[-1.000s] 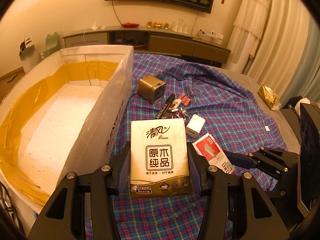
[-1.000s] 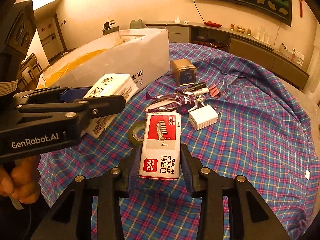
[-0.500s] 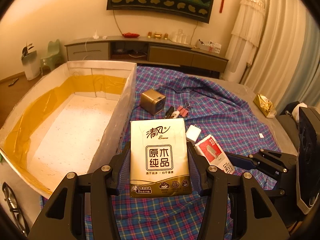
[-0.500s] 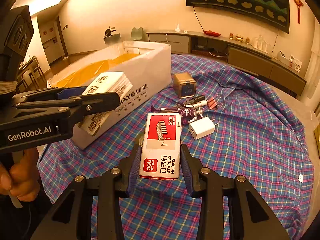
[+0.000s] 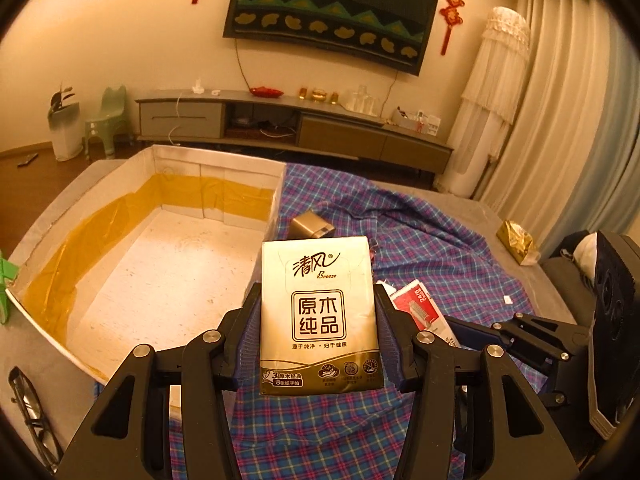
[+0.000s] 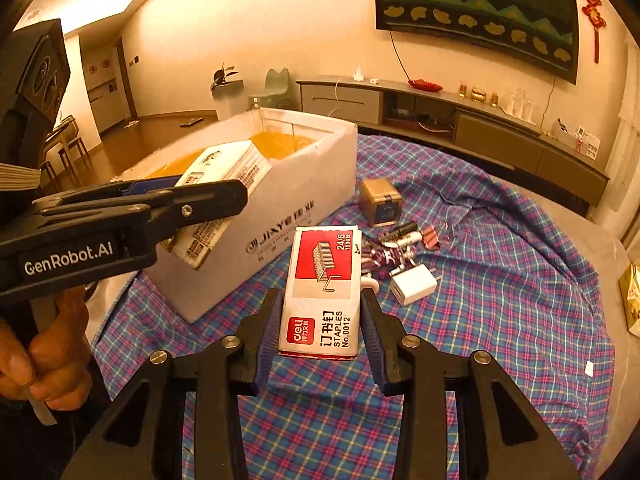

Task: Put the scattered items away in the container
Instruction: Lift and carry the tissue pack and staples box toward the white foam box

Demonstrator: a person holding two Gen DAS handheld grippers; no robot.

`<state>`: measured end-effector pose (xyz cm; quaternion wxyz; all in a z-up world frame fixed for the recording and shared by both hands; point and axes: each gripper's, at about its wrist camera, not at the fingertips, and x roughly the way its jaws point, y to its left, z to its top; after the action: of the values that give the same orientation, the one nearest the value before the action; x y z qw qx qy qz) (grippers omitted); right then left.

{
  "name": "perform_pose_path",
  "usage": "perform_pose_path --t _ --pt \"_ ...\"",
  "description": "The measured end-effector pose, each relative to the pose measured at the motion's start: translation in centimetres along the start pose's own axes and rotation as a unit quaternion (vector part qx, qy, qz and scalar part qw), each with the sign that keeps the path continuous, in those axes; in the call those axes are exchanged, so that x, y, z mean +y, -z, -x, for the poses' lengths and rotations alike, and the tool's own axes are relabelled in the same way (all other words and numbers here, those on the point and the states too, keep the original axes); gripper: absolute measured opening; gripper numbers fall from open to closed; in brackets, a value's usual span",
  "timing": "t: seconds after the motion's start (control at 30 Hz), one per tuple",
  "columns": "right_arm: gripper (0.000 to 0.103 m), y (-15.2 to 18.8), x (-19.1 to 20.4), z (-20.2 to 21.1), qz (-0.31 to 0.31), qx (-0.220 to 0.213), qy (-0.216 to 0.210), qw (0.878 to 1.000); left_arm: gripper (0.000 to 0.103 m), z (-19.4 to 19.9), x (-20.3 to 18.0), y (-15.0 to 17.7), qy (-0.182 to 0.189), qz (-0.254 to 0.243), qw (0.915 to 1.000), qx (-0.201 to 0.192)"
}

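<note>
I see a bed with a grey surface (image 6: 608, 280), most of it draped in a blue and pink plaid cloth (image 6: 500, 320). On that cloth stands a white foam box (image 6: 280, 216), lined inside with yellow tape. Beside it sits a small gold cube clock (image 6: 382, 202), then a heap of markers, clips and a purple wrapper (image 6: 394, 250), and a white charger plug (image 6: 414, 289).

Tissue pack (image 5: 319, 316): gold-and-cream, printed face up, clamped at its sides in the left tongs (image 5: 318, 344), held off the bed beside the box. Staple box (image 6: 323, 292): red-and-white, label up, clamped in the right tongs (image 6: 320, 344). Container: white foam box (image 5: 176, 276), open top, yellow tape inside, resting on the checked bedcover (image 6: 500, 320). Charger (image 6: 414, 289), gold cube (image 6: 380, 202), pens and clips (image 6: 404, 238) lie loose on the cover.
</note>
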<state>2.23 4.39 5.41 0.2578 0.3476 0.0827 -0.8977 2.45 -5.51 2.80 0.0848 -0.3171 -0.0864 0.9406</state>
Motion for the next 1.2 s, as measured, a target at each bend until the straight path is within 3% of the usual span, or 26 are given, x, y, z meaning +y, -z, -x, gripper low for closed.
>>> perform_pose_path --t 0.67,1.2 --pt "0.040 -5.5 5.2 0.3 0.050 -0.013 -0.010 0.999 0.054 3.0 6.6 -2.3 -0.004 0.083 0.9957 -0.041" --pt "0.040 -9.5 7.1 -1.7 0.065 0.000 -0.035 0.997 0.054 2.4 11.6 -3.3 -0.015 0.136 0.9898 -0.040"
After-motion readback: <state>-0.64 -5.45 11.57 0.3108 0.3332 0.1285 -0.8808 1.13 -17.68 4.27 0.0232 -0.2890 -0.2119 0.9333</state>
